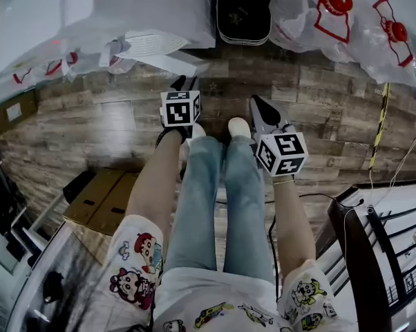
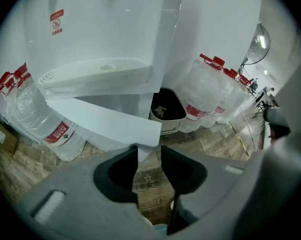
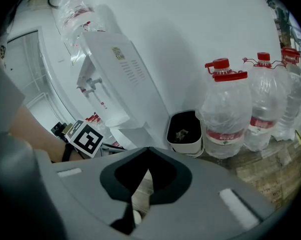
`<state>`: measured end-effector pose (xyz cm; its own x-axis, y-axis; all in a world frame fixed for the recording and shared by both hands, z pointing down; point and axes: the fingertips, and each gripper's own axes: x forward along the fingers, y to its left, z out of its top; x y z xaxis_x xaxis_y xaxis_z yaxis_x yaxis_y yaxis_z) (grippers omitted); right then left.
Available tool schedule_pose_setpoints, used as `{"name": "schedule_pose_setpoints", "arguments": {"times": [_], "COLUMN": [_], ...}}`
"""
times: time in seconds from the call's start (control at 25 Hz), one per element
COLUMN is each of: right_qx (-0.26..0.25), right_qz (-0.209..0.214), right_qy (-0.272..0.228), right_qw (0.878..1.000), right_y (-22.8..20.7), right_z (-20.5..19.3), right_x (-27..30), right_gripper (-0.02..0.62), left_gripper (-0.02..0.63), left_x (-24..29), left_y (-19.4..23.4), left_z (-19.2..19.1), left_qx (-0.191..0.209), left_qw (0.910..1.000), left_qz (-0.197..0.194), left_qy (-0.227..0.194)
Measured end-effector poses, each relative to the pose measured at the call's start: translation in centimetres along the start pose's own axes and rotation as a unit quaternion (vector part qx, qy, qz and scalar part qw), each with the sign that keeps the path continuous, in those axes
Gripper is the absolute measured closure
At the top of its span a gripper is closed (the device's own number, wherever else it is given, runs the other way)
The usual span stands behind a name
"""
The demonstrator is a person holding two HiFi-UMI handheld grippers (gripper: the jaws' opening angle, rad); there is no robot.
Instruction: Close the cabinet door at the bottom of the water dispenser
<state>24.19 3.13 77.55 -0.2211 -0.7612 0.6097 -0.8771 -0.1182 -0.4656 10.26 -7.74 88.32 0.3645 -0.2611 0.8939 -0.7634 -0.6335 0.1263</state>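
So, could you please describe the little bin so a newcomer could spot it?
Find the tall white water dispenser. On the wooden floor between it and the row of clear water bottles stands the bin. It alone is low and open-topped, pale outside and black inside; the bottles are clear with red caps.

The person wears light blue jeans, white shoes and a white shirt. Its short sleeves are full of bright cartoon pictures. The left gripper and the right gripper are grey with black pads inside. Each one has a white cube on it with black square marks.
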Motion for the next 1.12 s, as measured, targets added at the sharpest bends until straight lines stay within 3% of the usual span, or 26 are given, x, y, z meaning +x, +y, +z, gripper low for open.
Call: {"name": "schedule_pose_setpoints", "arguments": {"times": [0.8,1.12], "right_qx": [0.031,0.038], "right_qz": [-0.021,-0.024], "right_qy": [-0.006,-0.008], "right_qw": [0.999,0.999], "right_y": [-4.6,-5.1], "right_z": [2.2,2.5], "right_x": [1.1,1.5], "right_gripper": [0.584,0.584], "left_gripper": [0.416,0.365], "left_x": [4.7,5.8], "left_y": [-2.4,-3.0], "left_z": [7.0,8.4], "left_qx": [0.038,0.042], "left_qw": [0.9990,0.9984], "left_qz": [-0.022,-0.034], "left_qy": [-0.008,-0.014]}}
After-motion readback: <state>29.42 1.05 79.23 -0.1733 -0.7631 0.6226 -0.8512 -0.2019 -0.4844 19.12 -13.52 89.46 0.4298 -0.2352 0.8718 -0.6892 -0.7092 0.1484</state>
